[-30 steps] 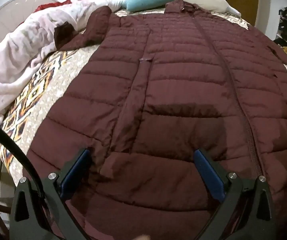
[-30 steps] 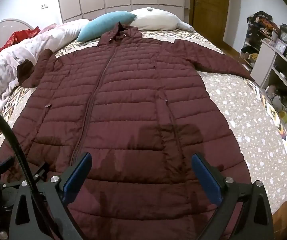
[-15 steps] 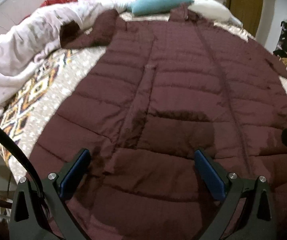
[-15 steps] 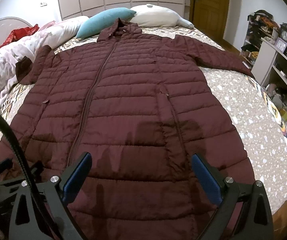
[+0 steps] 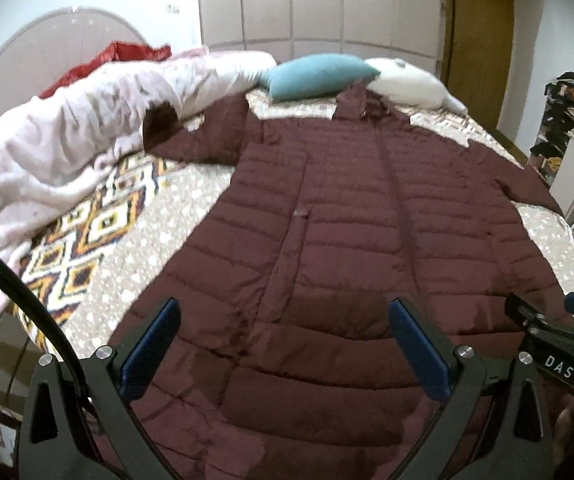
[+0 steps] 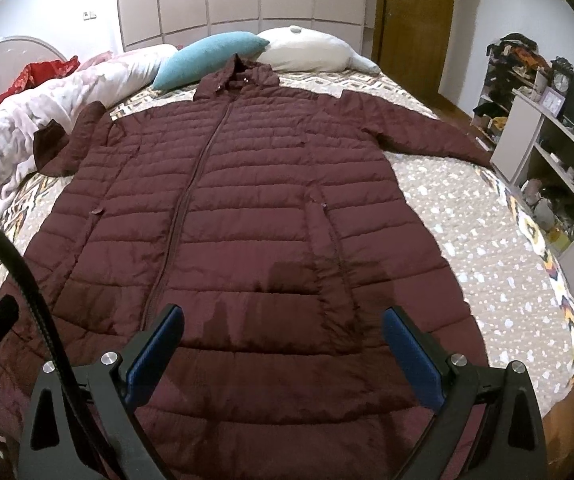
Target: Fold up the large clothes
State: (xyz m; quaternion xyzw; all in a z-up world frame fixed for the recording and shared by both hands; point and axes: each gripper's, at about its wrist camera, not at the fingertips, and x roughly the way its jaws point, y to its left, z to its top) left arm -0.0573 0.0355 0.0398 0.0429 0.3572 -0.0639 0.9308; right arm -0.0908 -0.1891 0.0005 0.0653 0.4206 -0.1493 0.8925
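Far left, a rumpled white duvet [image 6: 27, 128] heaped along the bed's [image 6: 487, 240] edge, one cuff of the maroon puffer coat [image 6: 239, 208] lying against it; teal pillow [image 6: 207, 60] and white pillow [image 6: 307, 50] at the head, just past the collar. Coat spread flat, front up, zipped, across the patterned bedspread, other sleeve stretched toward the shelving unit [image 6: 547, 140] at right. Left gripper [image 5: 283, 344] and right gripper [image 6: 283, 340] both splayed wide above the hem, blue pads grasping nothing.
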